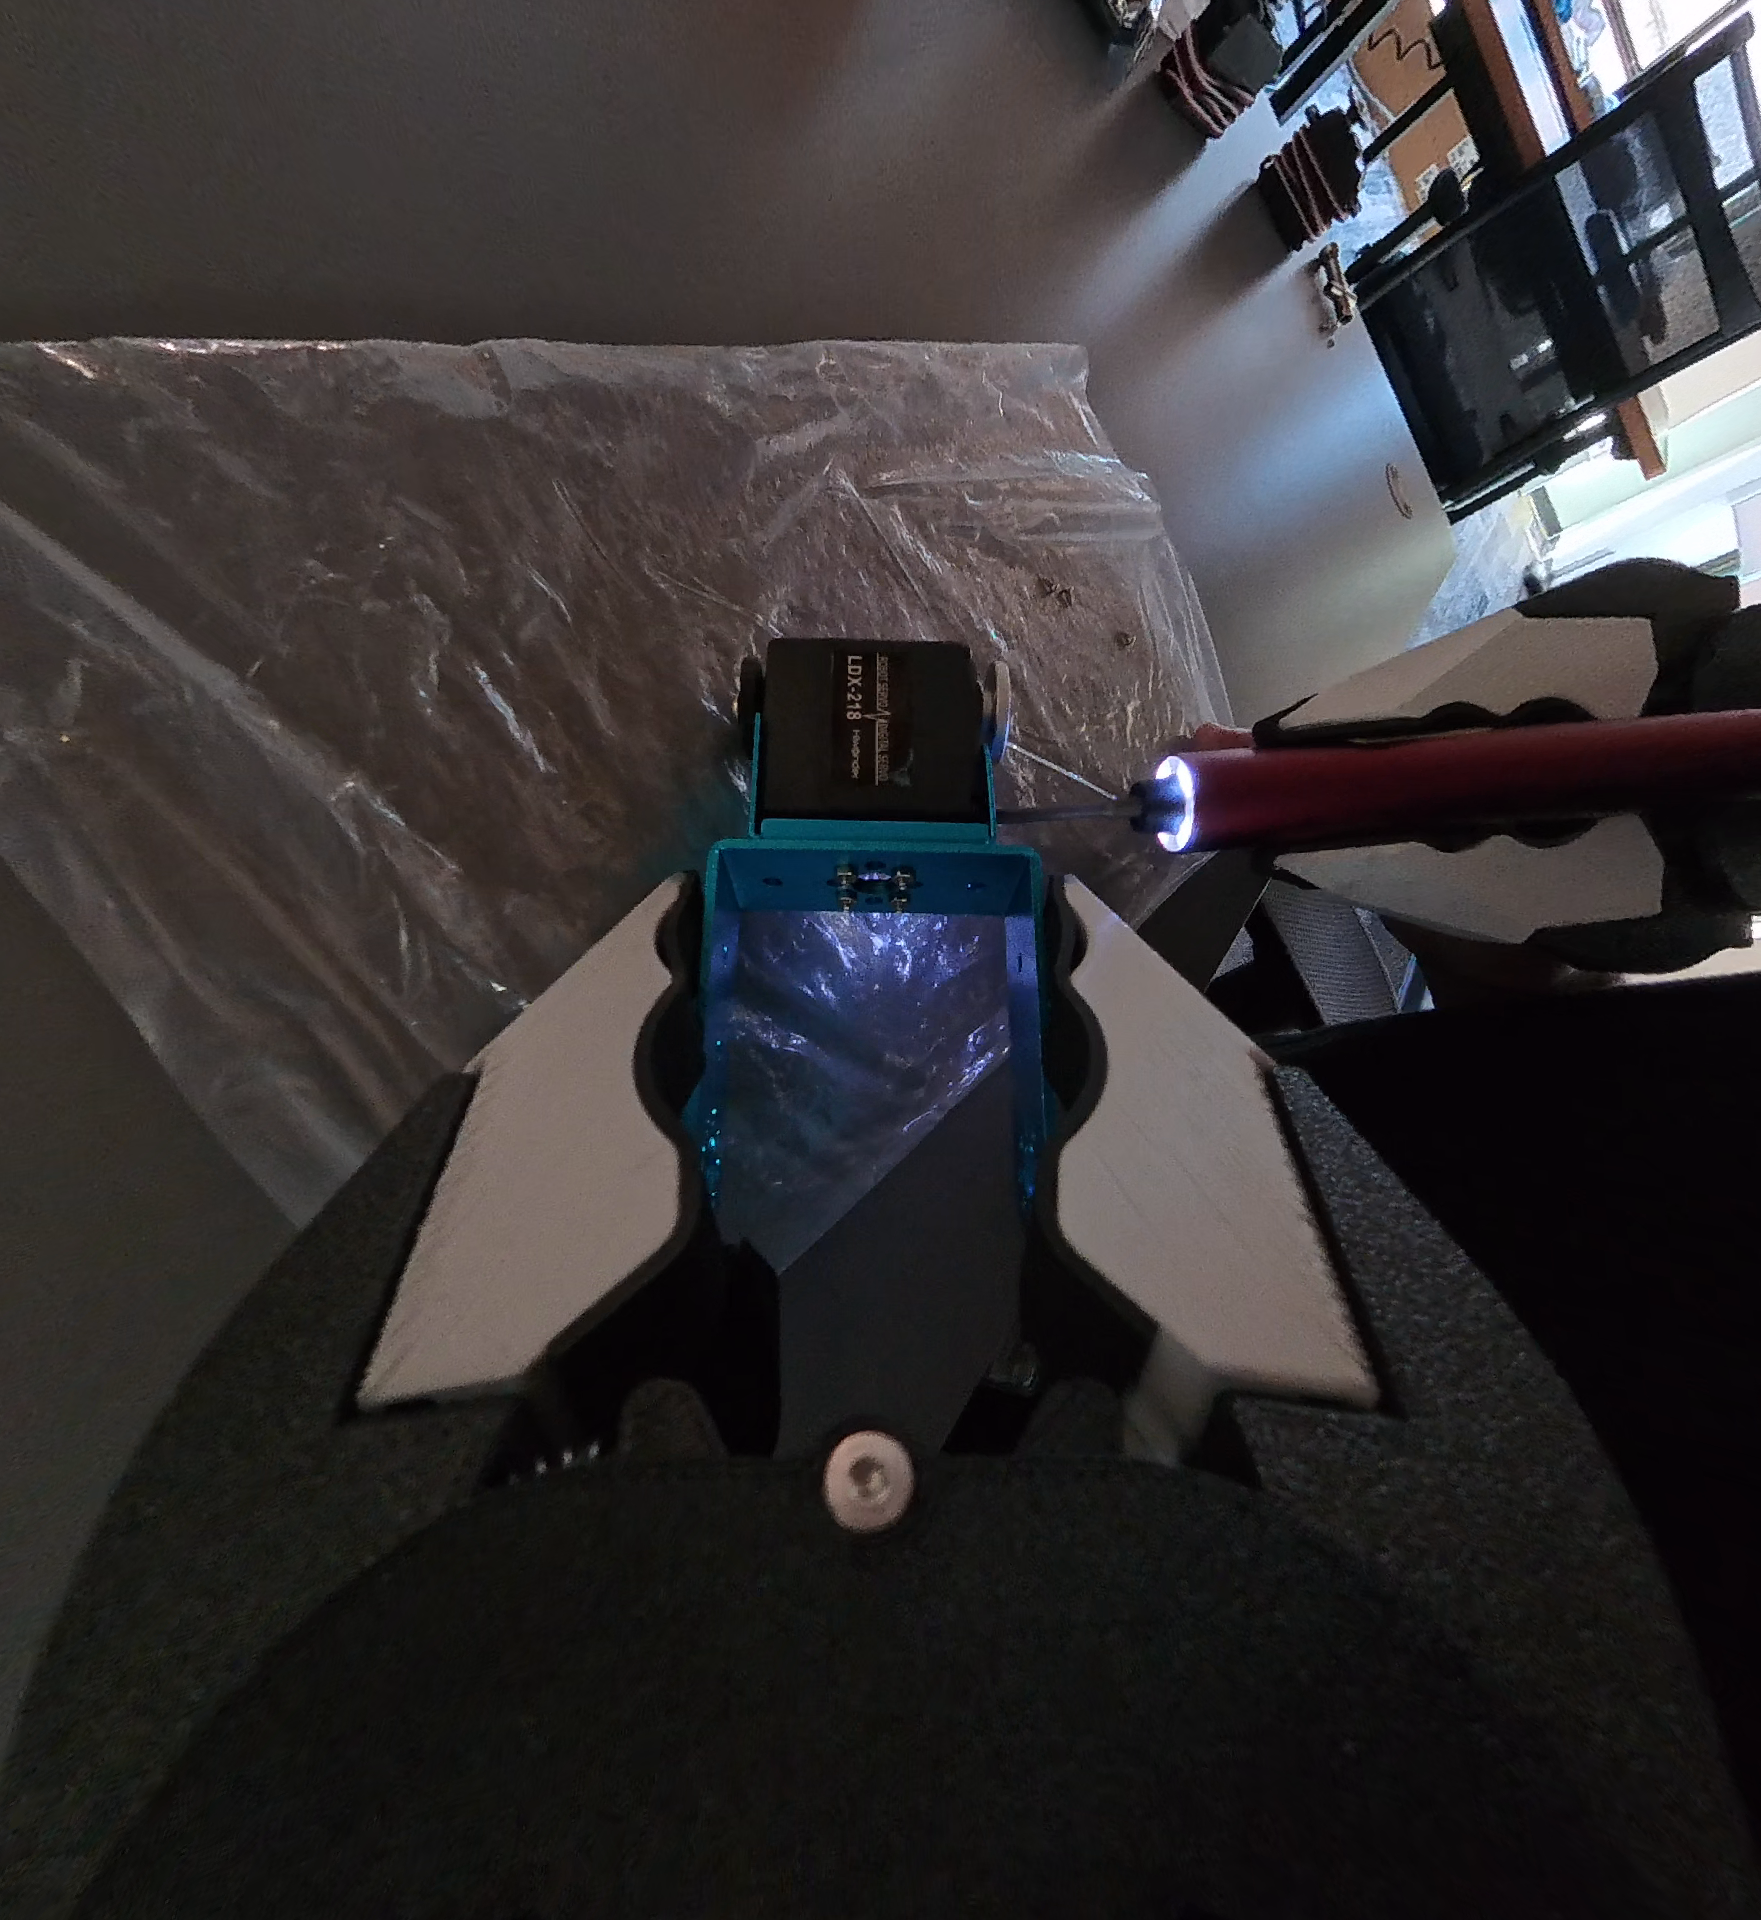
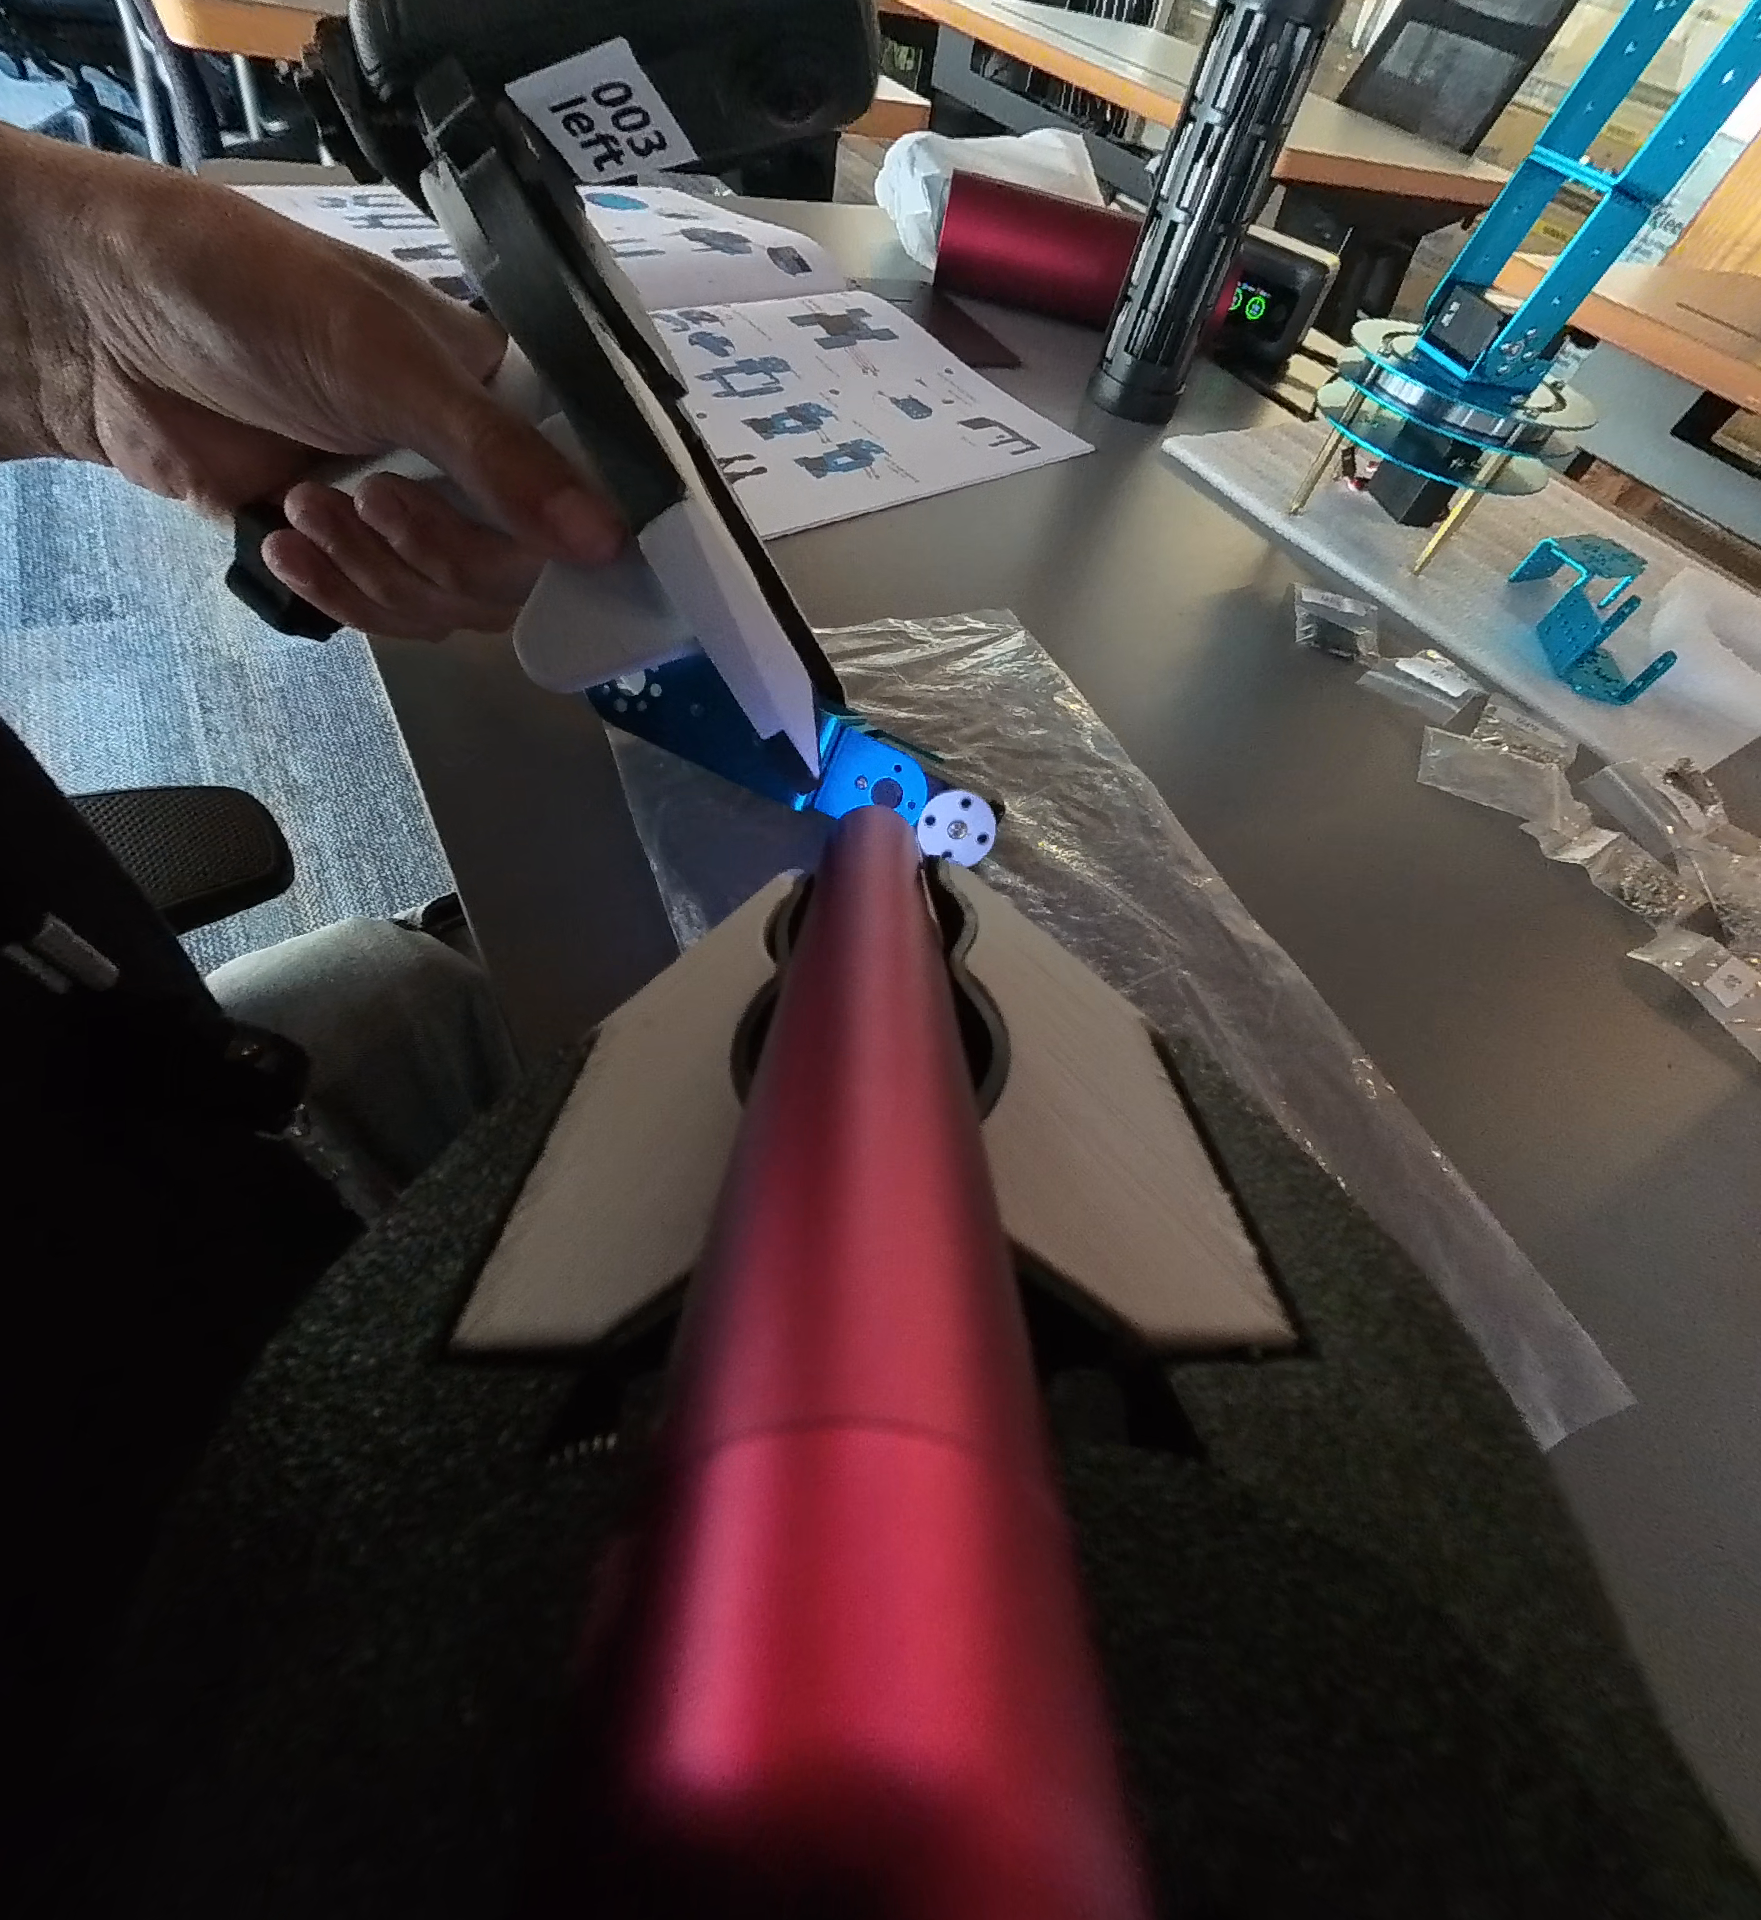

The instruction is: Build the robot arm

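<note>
The right gripper (image 2: 871,894) has its two pale fingers closed around a long red metal electric screwdriver (image 2: 834,1351), whose lit tip and thin bit (image 1: 1063,808) meet the side of a blue U-shaped metal bracket (image 1: 871,883). The left gripper (image 1: 871,914), held by a person's hand (image 2: 263,405), clamps that bracket between its fingers; a black servo motor (image 1: 871,727) with a white round horn (image 2: 957,828) sits in the bracket's far end. All this hovers just above a crinkled clear plastic sheet (image 1: 388,623) on the grey table (image 2: 1427,831). Farther off lie an open instruction booklet (image 2: 855,405), small clear bags of hardware (image 2: 1686,862) and a blue partly built frame on round plates (image 2: 1499,343).
</note>
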Demonstrator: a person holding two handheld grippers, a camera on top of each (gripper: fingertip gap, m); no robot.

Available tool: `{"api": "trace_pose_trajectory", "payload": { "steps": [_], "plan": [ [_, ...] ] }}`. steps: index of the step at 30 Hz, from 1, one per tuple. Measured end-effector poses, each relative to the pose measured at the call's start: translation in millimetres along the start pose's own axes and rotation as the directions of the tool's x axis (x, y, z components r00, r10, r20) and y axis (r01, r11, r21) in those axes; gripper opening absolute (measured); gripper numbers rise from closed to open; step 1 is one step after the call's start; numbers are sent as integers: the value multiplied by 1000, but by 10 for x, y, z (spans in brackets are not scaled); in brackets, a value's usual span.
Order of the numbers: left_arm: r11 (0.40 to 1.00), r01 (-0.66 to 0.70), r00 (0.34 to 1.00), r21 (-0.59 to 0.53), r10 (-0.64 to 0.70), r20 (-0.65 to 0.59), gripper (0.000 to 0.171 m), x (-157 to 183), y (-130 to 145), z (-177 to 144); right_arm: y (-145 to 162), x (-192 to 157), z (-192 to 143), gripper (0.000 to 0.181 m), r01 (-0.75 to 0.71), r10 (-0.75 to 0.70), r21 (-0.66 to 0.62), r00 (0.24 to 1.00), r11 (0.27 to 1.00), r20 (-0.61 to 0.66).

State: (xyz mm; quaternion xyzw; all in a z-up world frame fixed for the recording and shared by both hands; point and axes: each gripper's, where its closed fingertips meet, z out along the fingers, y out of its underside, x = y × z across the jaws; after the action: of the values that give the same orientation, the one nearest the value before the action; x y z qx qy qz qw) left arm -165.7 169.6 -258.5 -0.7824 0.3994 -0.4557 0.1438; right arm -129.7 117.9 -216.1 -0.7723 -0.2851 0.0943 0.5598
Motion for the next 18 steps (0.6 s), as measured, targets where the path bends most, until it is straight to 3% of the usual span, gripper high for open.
{"api": "trace_pose_trajectory", "payload": {
  "steps": [18],
  "plan": [
    [1000, 2, 1000, -8, -2, -10, 64, 3, 2, 1, 4, 16, 24, 22, 30, -30, -10, 999, 1000, 13]
  ]
}}
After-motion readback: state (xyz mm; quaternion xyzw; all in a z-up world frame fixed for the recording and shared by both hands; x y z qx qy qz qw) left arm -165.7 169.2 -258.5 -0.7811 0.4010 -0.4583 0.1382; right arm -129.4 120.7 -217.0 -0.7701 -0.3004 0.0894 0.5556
